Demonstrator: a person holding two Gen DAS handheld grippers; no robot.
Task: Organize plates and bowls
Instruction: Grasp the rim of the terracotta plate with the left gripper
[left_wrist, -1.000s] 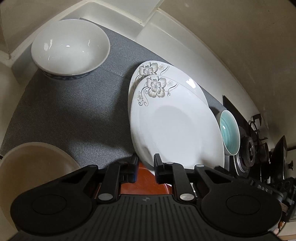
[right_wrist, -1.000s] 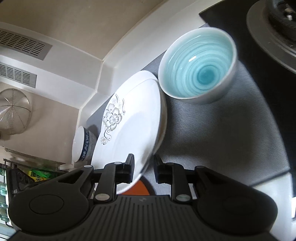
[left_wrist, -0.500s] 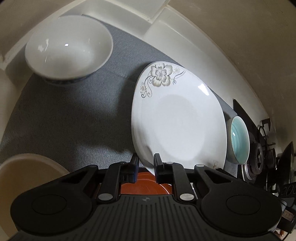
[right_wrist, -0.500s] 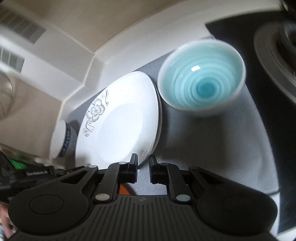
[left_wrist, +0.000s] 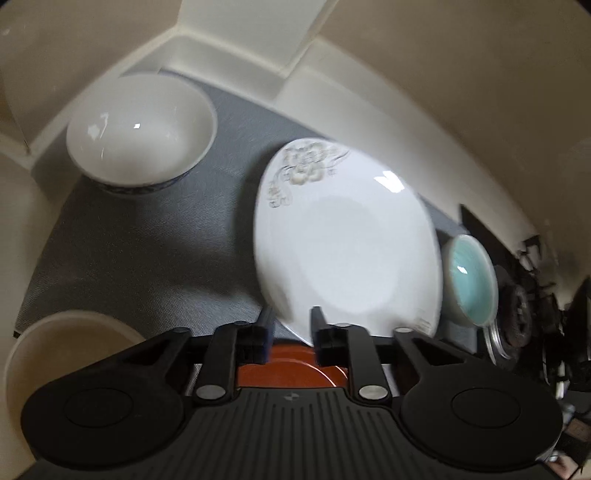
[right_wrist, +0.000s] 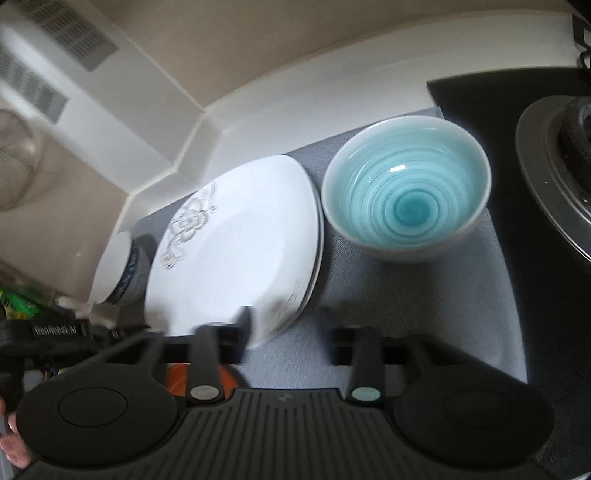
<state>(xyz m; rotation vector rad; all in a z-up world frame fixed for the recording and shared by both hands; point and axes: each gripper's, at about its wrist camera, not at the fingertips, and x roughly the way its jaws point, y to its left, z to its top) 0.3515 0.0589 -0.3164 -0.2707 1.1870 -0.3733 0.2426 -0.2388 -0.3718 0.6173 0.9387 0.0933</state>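
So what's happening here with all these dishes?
A person is tidying dishes on a grey mat, using a handheld gripper in each hand. Two flowered white plates now lie stacked. The left gripper has just been opening, the plate rim between its fingers; the right gripper has just opened wide, nothing gripped. A white bowl and a blue bowl sit on either side, untouched.

Two white plates (right_wrist: 240, 243) with a grey flower print lie stacked flat on the grey mat, the top one almost hiding the lower. Their near edge reaches between the left jaws and sits just ahead of the right jaws, toward the left finger. A pale bowl with a turquoise spiral inside (right_wrist: 406, 192) stands upright ahead of the right jaws, just beside the plates. A white bowl with a blue band (left_wrist: 142, 129) stands upright far ahead-left of the left jaws.
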